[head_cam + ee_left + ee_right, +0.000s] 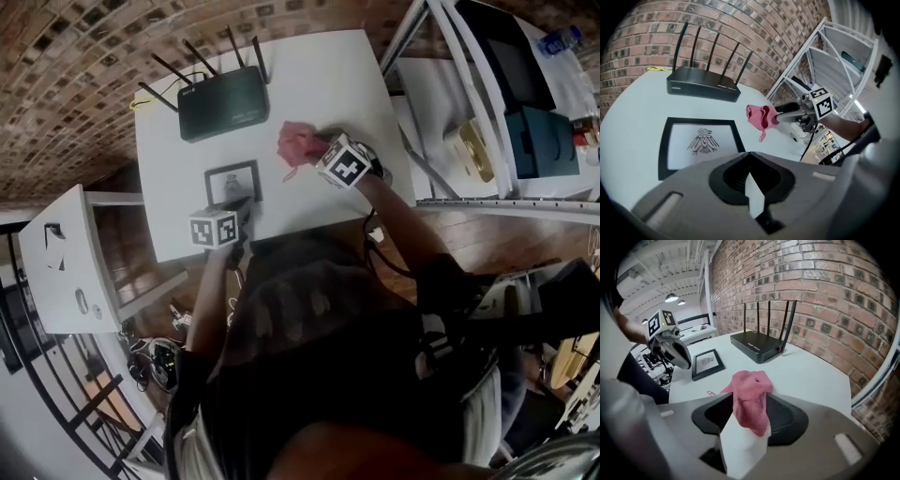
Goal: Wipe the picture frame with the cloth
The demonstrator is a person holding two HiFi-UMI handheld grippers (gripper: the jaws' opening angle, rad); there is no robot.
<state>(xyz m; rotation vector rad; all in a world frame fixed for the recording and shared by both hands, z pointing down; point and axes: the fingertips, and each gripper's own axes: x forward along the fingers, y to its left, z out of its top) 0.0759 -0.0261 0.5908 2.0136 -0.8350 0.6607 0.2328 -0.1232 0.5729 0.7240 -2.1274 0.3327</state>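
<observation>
- White worktop (319,75) against a brick wall (825,291). Router (223,103) at the back. Picture frame (233,183) lies flat in front of it, nr the person's edge. Pink cloth (749,397) sits bunched on the worktop to the frame's right, apart from it.
- Right gripper (317,147): fingers spread wide w/ the cloth standing btwn them, not pinched as far as I can see.
- Risk 1: closing on only the top fold. Cloth could then slip out mid-wipe or drag as a lump, so just a corner meets the frame's face.
- Left gripper (750,161): fingers pressed together, nothing in them, just beside the frame's near edge. Can't tell if it touches.
- Risk 2: frame lies loose, looks light, and nothing pins it. A wipe w/ any sideways push would prob. skate it over the smooth top, toward the router or off the near edge. Left fingers holding down a corner would stop that, but pressing too hard could mark the face.
- Risk 3: a small red clip (710,393) lies btwn cloth & frame. If the cloth is dragged across rather than lifted, the clip could ride along & scratch the frame.
- Risk 4: both grippers would be working close over a small frame, so they could knock each other.
- Stage, my guess: wiping not begun, cloth not yet on the frame.
</observation>
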